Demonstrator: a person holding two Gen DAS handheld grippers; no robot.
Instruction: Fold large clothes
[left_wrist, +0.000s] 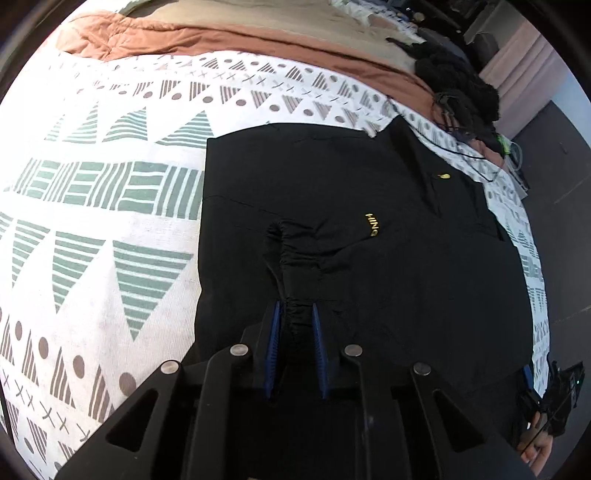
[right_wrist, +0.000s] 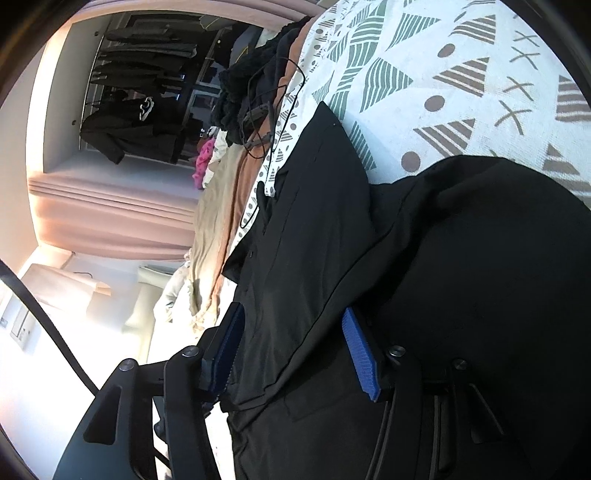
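- We see black garment flat on the patterned bedspread; yellow lettering, partly readable "HING".
- Left tongs pinch a garment ridge.
- Right tongs half-open around its edge; grip unclear.

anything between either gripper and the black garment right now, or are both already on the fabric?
Nothing visible in the way. The left gripper is pinched on a bunched ridge of the black garment, which lies on the patterned bedspread. The right gripper has the garment's edge between its wider-set jaws; pad contact is unclear.

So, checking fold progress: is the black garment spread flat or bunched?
Mostly spread on the patterned bedspread; the black garment bunches only where the left tool pinches it.
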